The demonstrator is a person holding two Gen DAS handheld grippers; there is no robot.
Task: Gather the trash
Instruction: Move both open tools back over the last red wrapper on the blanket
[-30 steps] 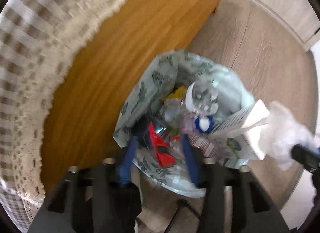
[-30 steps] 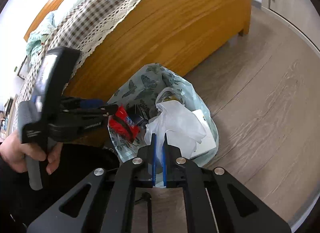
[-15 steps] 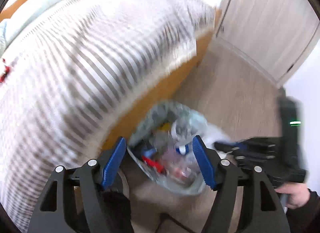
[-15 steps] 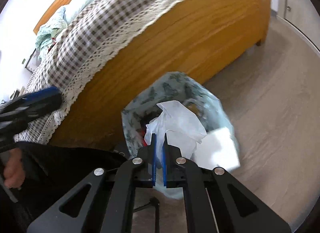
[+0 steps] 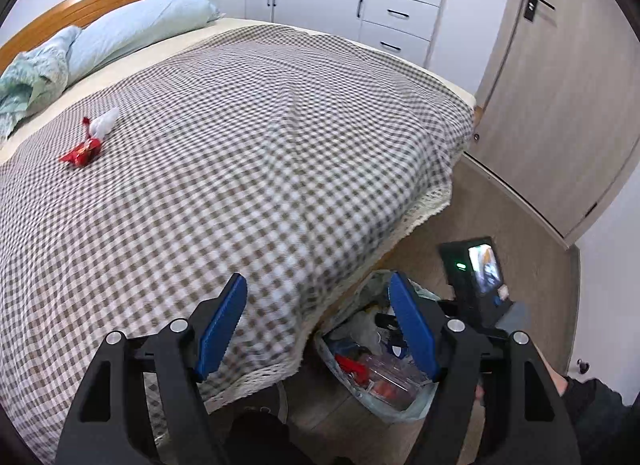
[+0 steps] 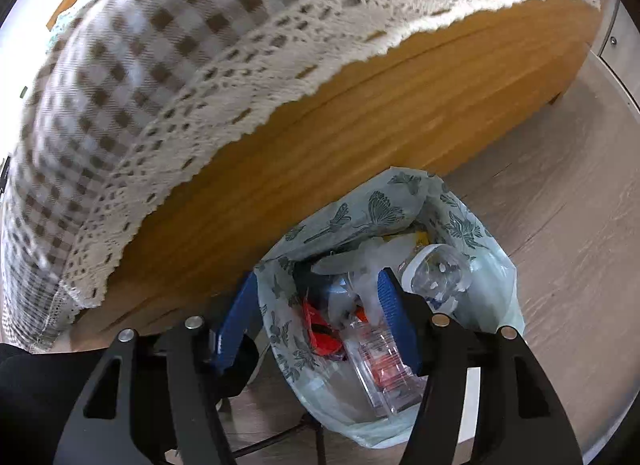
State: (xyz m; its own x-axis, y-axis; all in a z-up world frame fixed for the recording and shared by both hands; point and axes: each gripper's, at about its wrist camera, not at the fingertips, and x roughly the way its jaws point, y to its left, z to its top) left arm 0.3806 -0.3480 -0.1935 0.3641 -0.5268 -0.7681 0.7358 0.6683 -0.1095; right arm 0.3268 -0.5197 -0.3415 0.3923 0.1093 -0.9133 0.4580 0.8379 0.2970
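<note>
Bed: a wide bed under a brown-and-white checked cover with a white lace hem; wooden headboard at the far end, wooden side board along the floor.
Floor: pale wood-look boards beside the bed, running to a door and white cupboards at the far wall.
Pillow: light blue, at the head of the bed, with a crumpled green cloth beside it at the left corner.
Trash bag: pale green plastic printed with butterflies, standing open on the floor against the bed's side board, near the foot corner.
Bag contents: a clear plastic bottle, a clear tray, red wrappers and white tissue, packed together.
Left tongs: blue pads spread wide apart and just opening further, nothing between them, held above the near edge of the bed.
Right tongs: jaws just sprung apart over the mouth of the bag; the bag's near rim and trash show between the pads, which press on nothing.
Trash on the bed: 1 red wrapper and 1 white wad, touching, near the pillow end at the left edge.
</note>
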